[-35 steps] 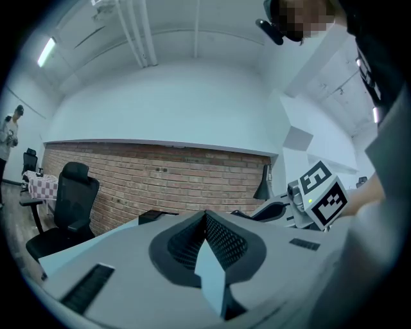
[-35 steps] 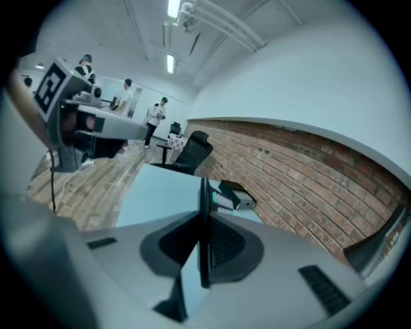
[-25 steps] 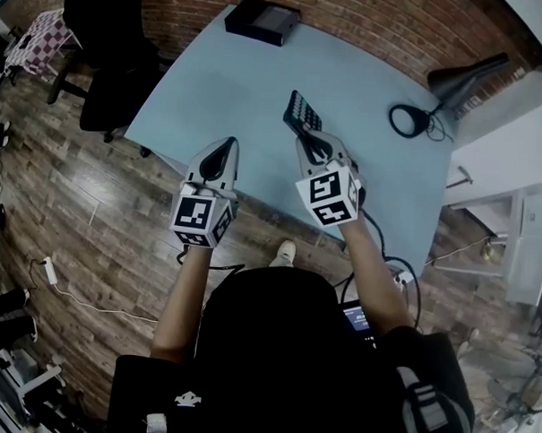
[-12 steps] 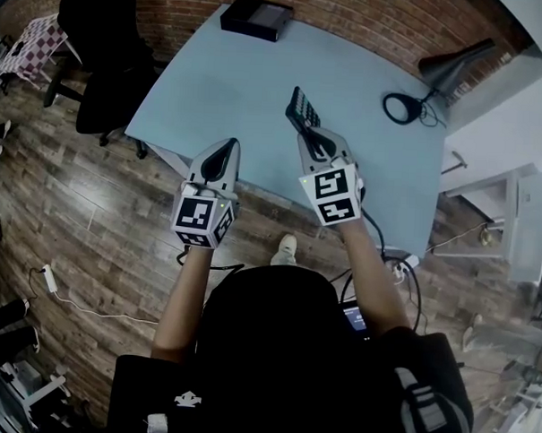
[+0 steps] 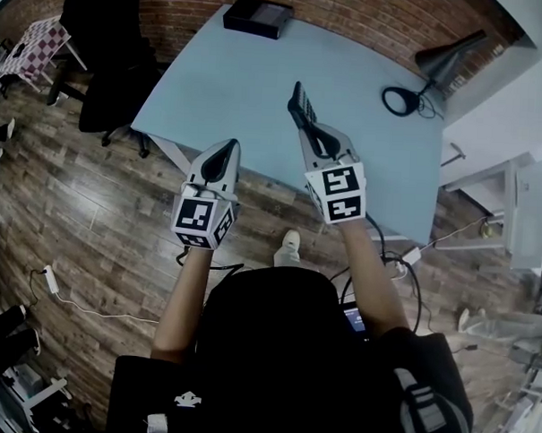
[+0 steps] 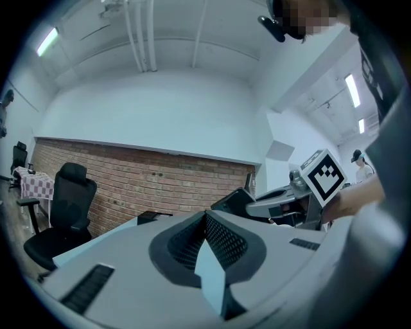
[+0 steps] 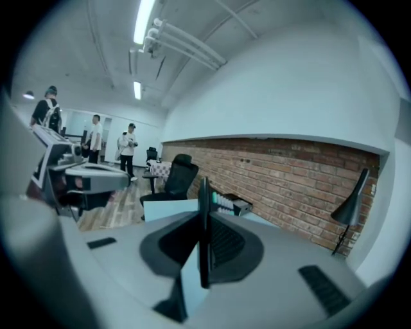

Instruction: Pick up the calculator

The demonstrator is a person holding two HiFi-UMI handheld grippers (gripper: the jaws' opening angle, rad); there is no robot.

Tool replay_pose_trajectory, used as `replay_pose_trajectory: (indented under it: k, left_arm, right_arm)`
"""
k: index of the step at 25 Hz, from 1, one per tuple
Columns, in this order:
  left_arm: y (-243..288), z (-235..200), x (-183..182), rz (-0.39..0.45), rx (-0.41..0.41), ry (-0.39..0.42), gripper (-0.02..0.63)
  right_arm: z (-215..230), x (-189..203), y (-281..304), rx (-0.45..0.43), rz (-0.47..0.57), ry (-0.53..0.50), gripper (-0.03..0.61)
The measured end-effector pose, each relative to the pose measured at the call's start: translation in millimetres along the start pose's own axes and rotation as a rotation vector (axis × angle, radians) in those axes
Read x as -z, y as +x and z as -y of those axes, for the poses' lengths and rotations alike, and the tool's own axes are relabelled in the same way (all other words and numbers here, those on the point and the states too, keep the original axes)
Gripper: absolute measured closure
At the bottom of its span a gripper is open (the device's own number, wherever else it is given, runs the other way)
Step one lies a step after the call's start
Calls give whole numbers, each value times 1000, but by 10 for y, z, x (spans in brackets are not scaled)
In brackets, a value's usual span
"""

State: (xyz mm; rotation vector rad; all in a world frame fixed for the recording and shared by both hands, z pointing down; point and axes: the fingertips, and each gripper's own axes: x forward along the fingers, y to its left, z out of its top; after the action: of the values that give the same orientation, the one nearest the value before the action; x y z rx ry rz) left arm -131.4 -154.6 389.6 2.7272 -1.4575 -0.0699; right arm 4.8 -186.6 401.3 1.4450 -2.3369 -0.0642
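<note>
Clamps the calculator [image 7: 204, 193] between the fingers of the right gripper [image 7: 204, 225], pads pressed flat on its two faces. Shows it edge-on in the right gripper view: a thin dark blade, upright, jutting up and forward past the fingertips, with a row of pale keys just right of its top edge. In the head view, holds it out beyond those fingertips, slanting away from them over the light-blue table [image 5: 232, 75].

Has the left gripper [image 5: 230, 145] clenched on nothing, fingers meeting tip to tip, with only a sliver of table showing through the gap lower down between them. Hangs those fingertips about over the table's near edge, well to the left of the calculator and apart from the right fingers.

Far ahead of the left fingertips, at the table's far edge: a black box [image 5: 257, 16]. Ahead and to the right of the right fingertips: a black desk lamp [image 5: 448, 59], with a dark ring [image 5: 402, 100] on the table near its foot. Off to the left of the left fingers, beside the table: a black office chair [image 5: 112, 61] on a wooden floor [image 5: 91, 230], with a brick wall [image 5: 369, 18] beyond the table.
</note>
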Motion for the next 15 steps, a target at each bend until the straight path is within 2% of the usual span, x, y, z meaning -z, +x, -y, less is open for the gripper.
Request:
replay_pose_trajectory:
  k: [8,15]
  left_arm:
    - [-273,62,63,-12,9,-6,611]
    - [-405,240,76,-9,42,-16,611]
  right_arm:
    - [-159,18,-264,21,44,82,531]
    - [-216,-41,-558,45,123,100,531]
